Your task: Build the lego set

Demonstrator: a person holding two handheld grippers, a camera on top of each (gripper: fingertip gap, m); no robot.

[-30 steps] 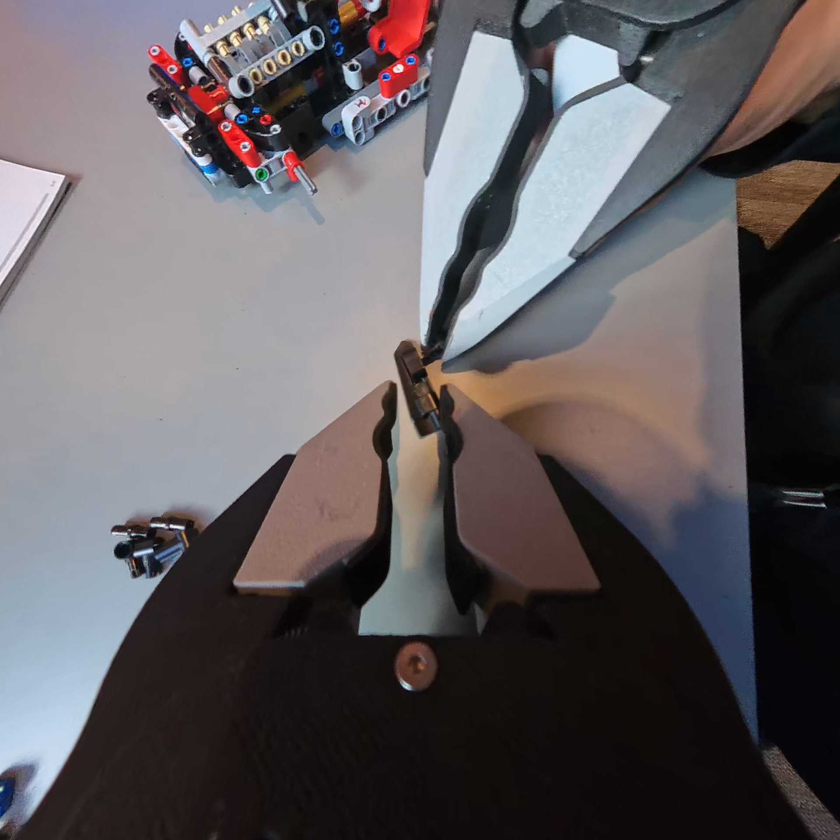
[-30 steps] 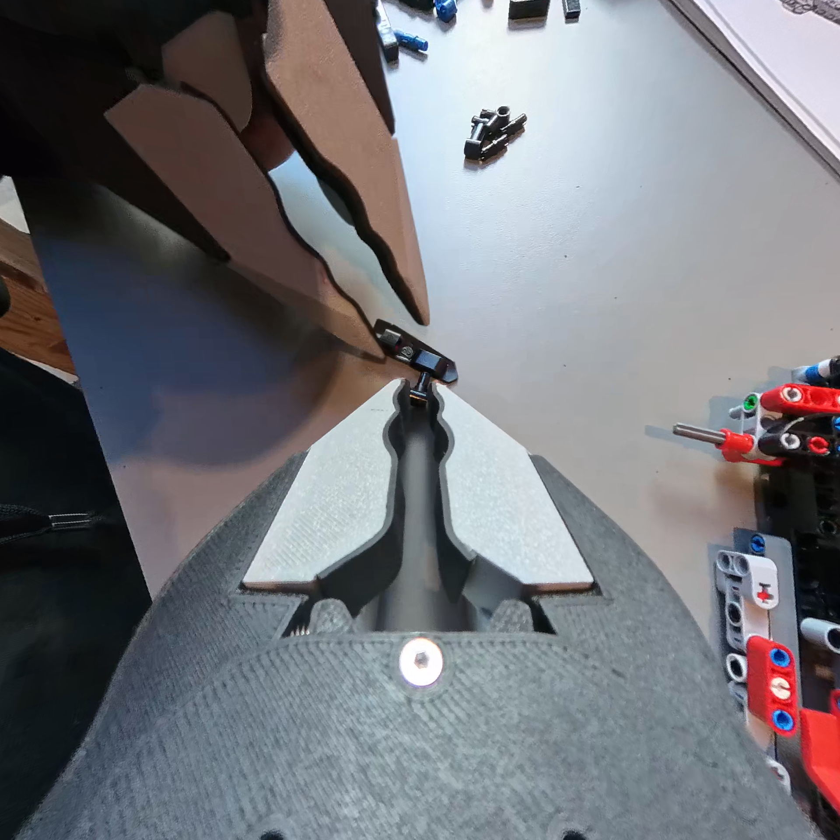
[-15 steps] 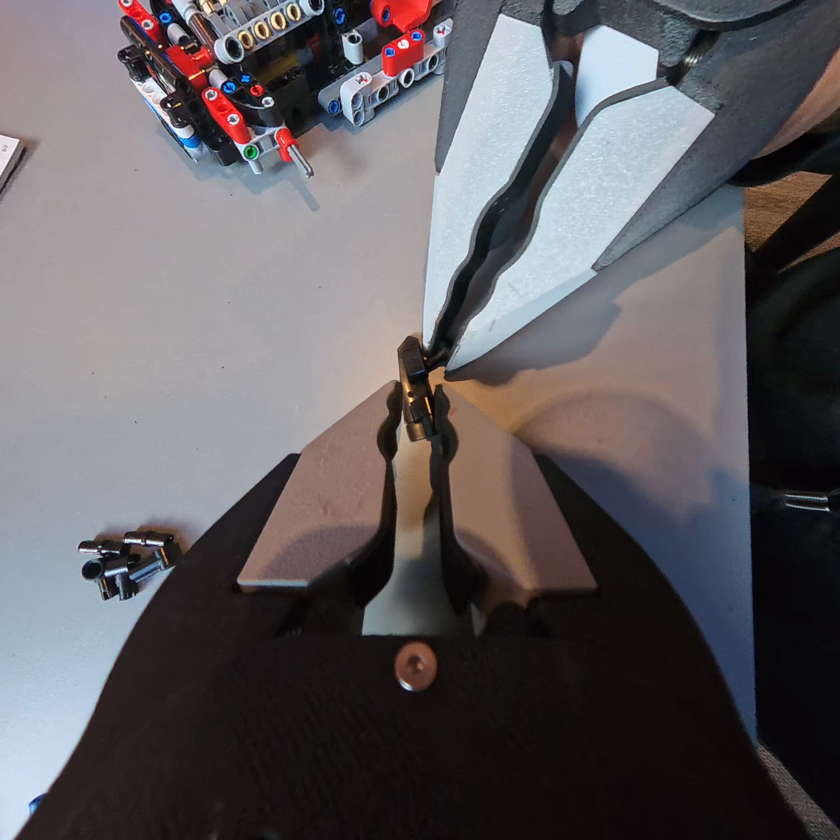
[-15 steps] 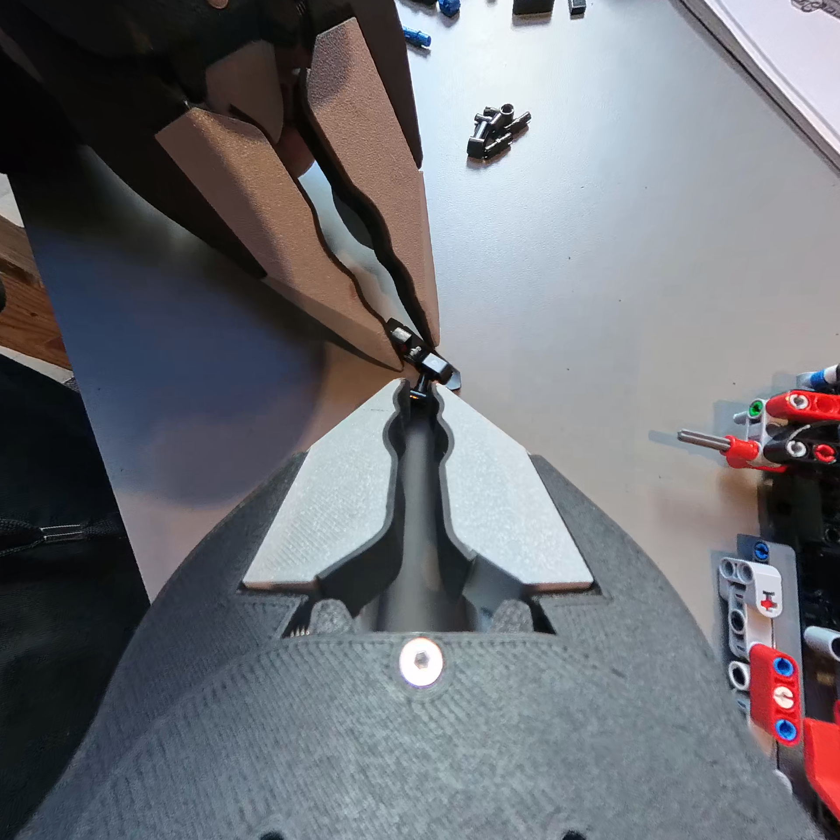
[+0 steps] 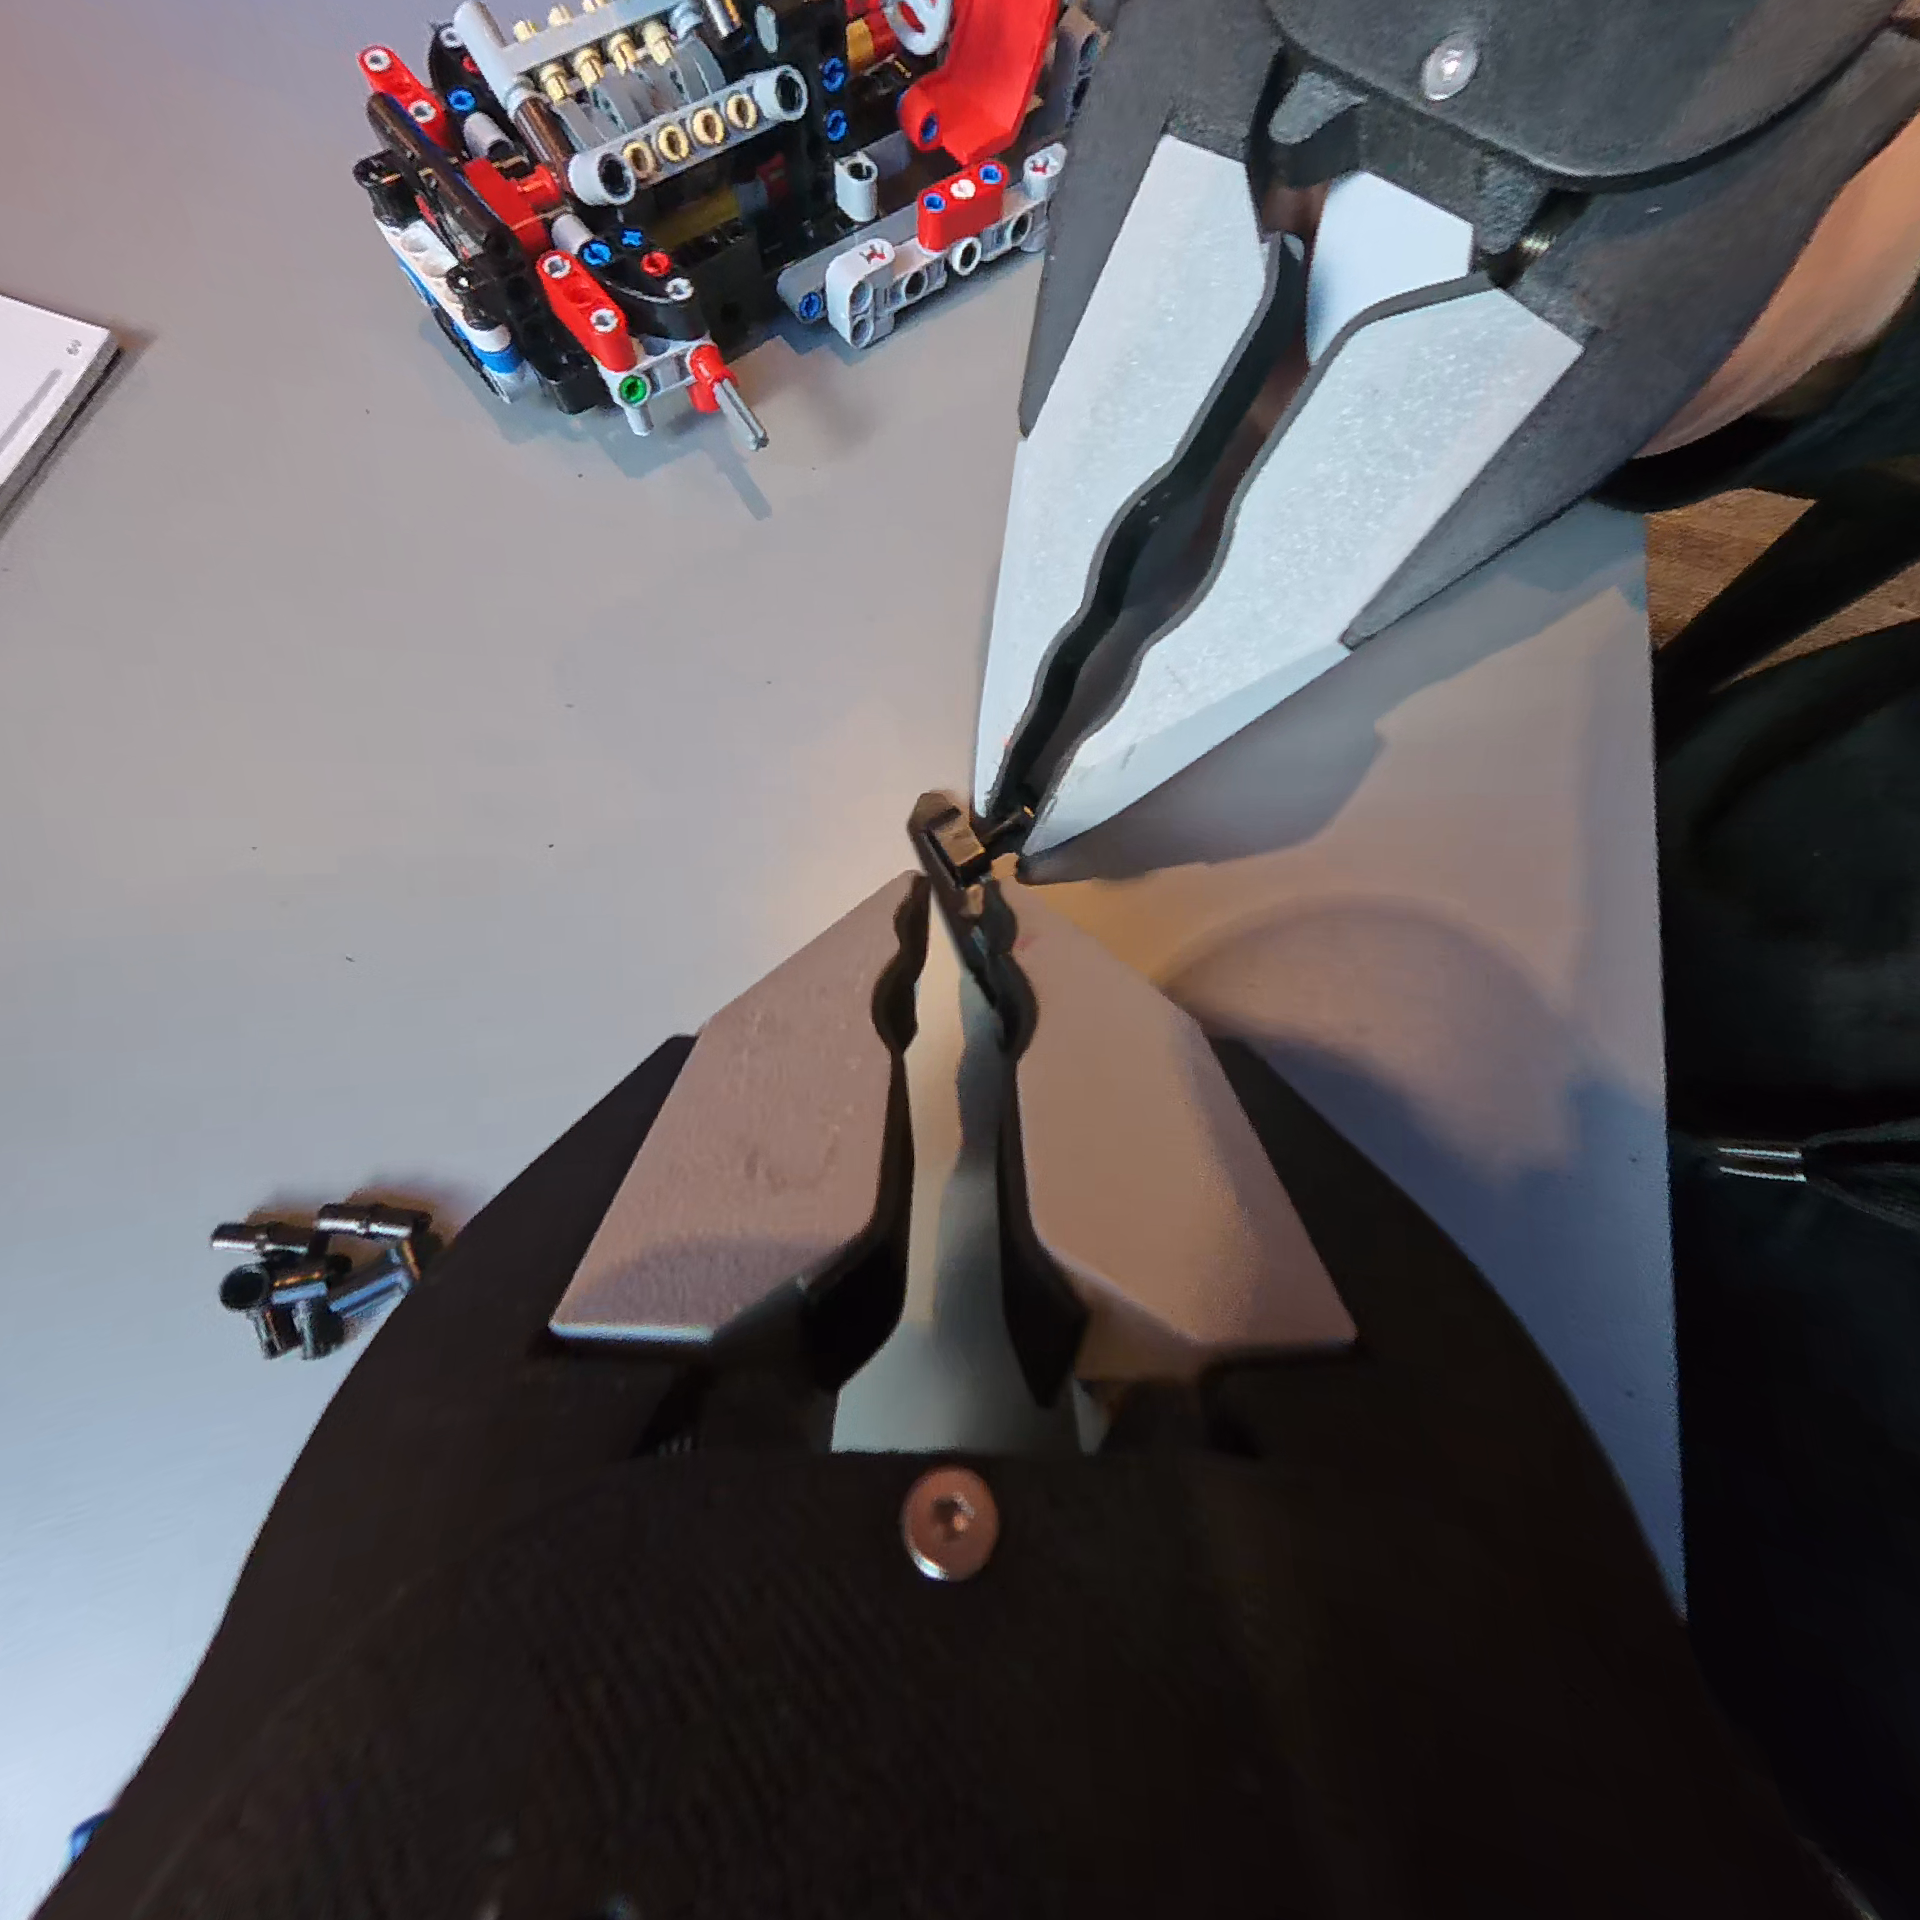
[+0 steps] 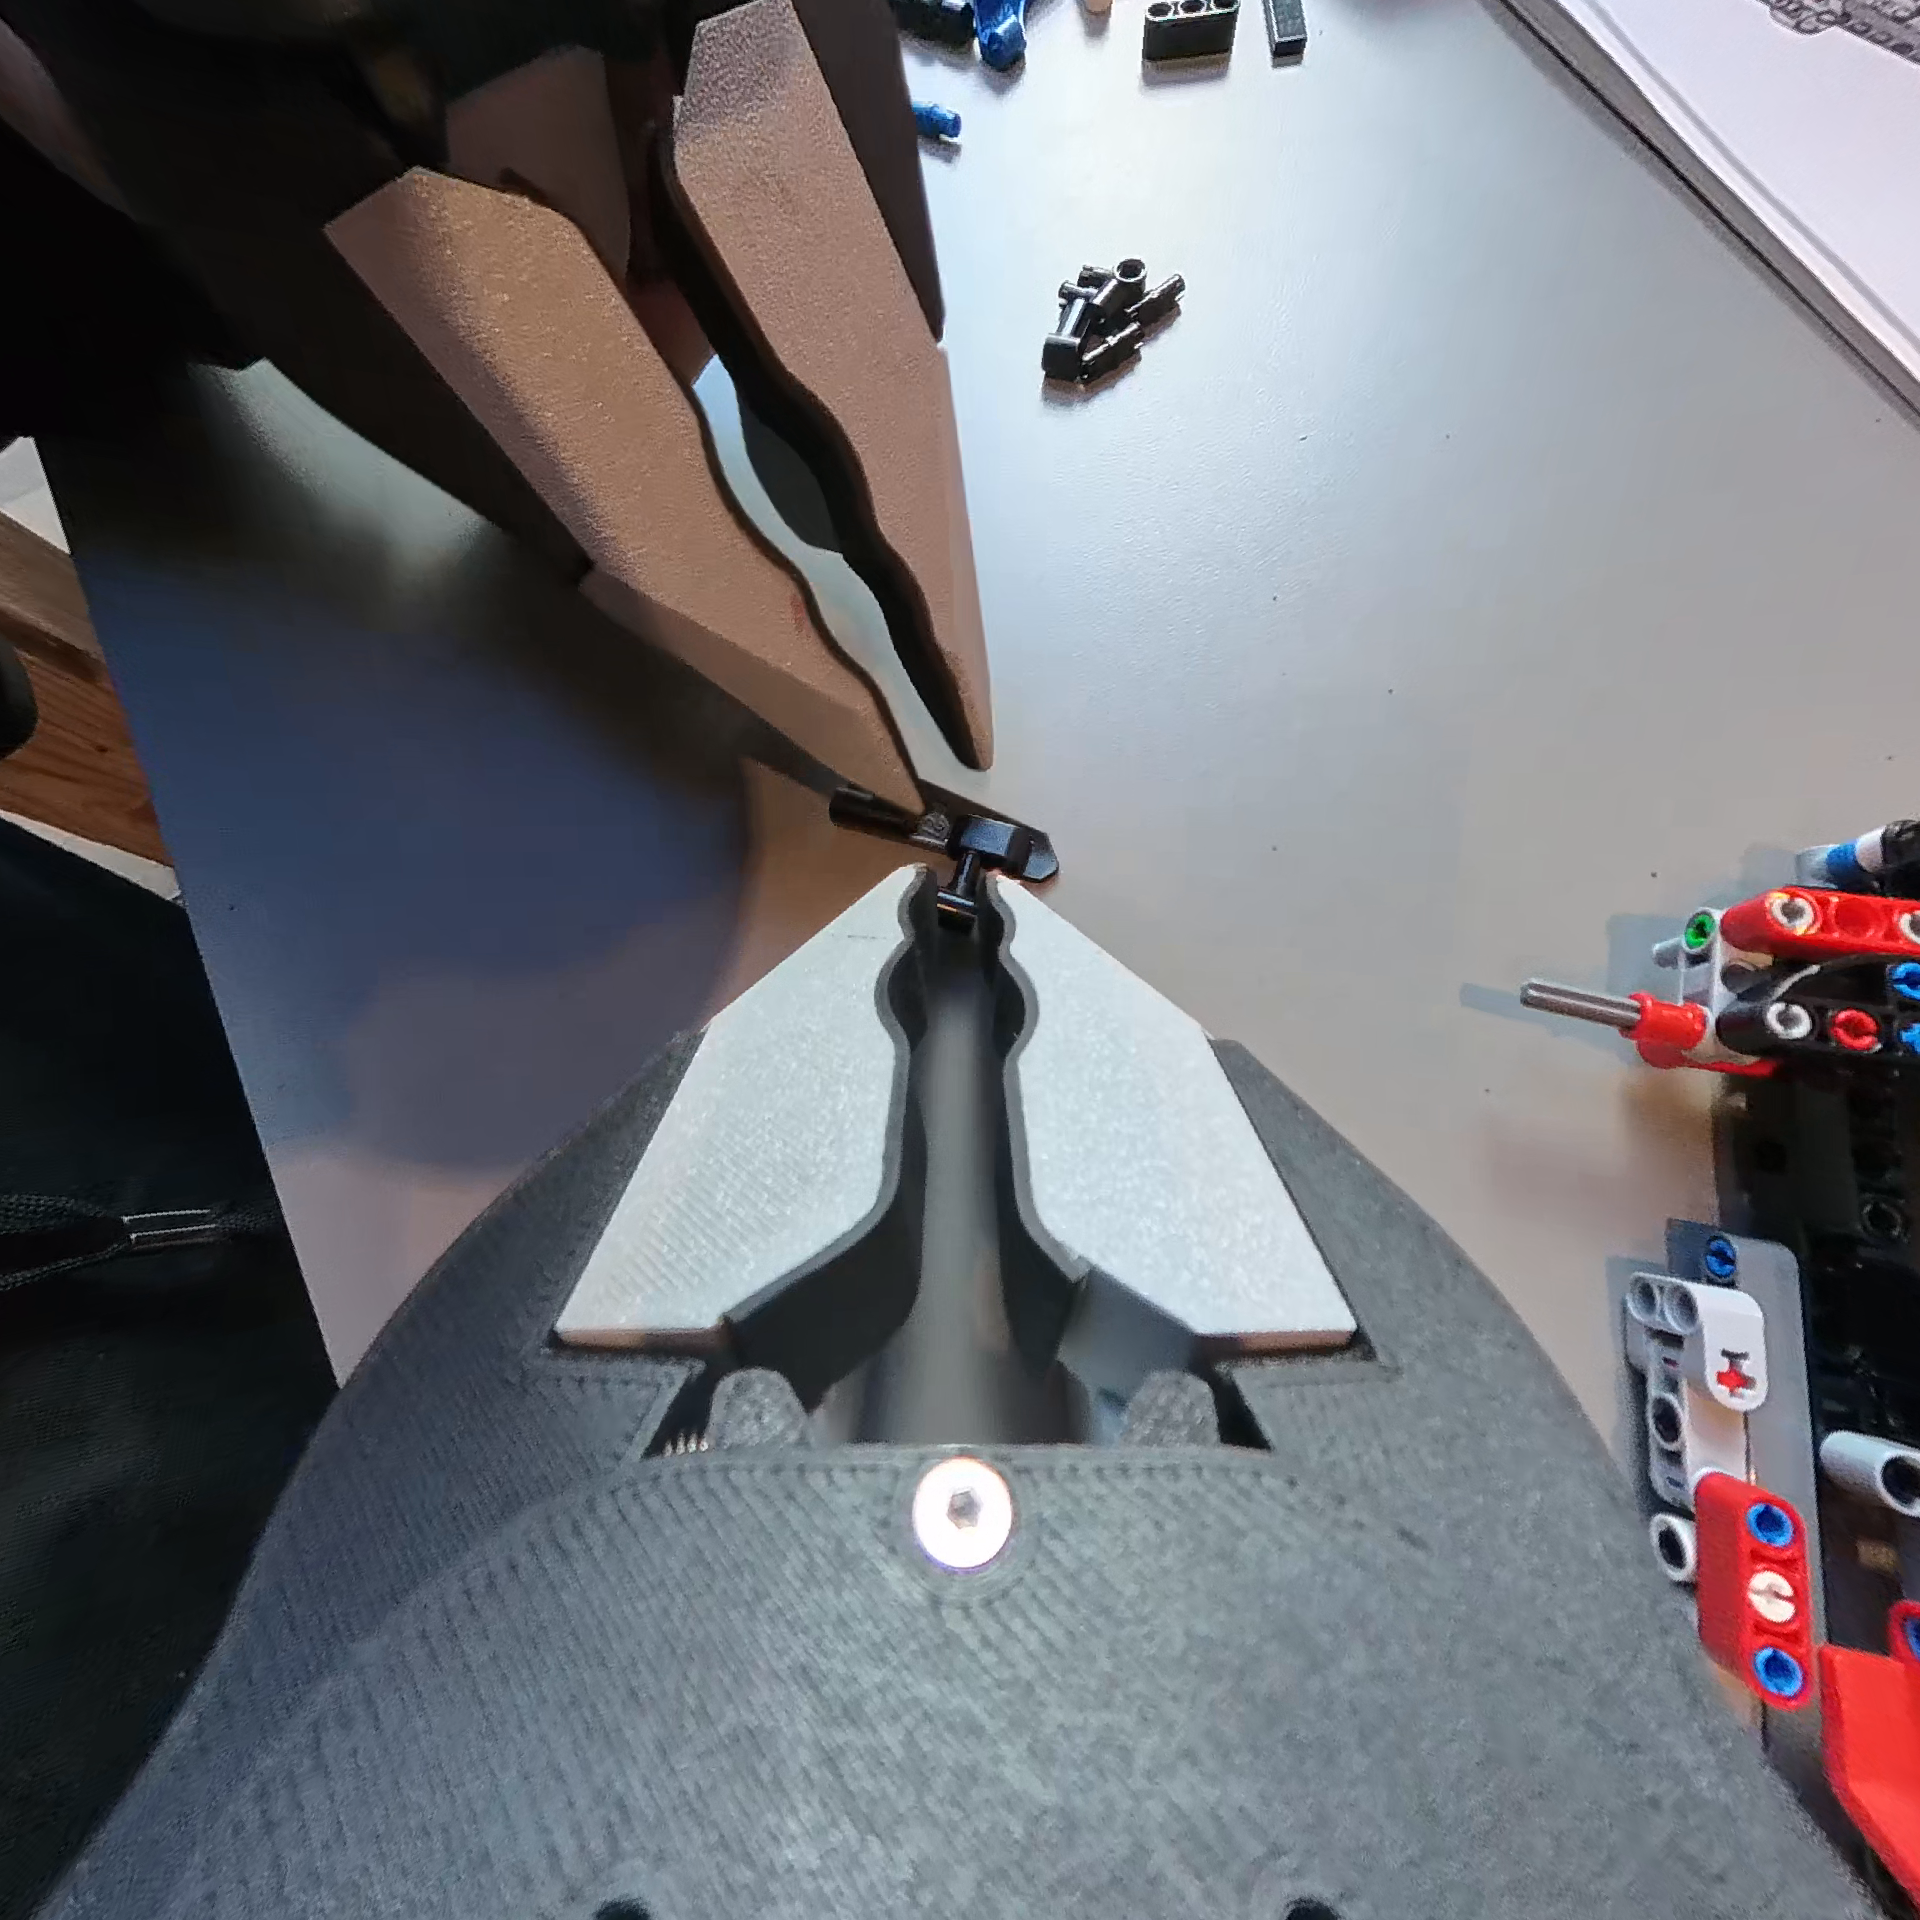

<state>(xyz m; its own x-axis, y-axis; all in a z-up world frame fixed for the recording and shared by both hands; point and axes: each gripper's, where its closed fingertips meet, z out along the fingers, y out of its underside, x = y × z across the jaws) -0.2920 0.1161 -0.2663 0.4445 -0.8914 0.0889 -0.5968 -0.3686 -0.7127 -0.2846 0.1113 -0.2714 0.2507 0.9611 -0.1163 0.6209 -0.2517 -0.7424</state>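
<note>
Right gripper (image 6: pixel 956 894) fingers grip a black pin (image 6: pixel 958 896) (plugged into a beam (image 6: pixel 987 836)); left gripper (image 5: pixel 961 914) pinches that beam.

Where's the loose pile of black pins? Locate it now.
The pile of black pins lies on the grey table, left of the left gripper in its own view, well apart from the model.

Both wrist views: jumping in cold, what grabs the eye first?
The two tools meeting tip to tip at mid-table: the right tool pinches a small black pin plugged into a black lego piece, whose other end lies between the left tool's fingers. Next, the red, black and grey lego model at the far side of the grey table, then a cluster of black pins.
</note>
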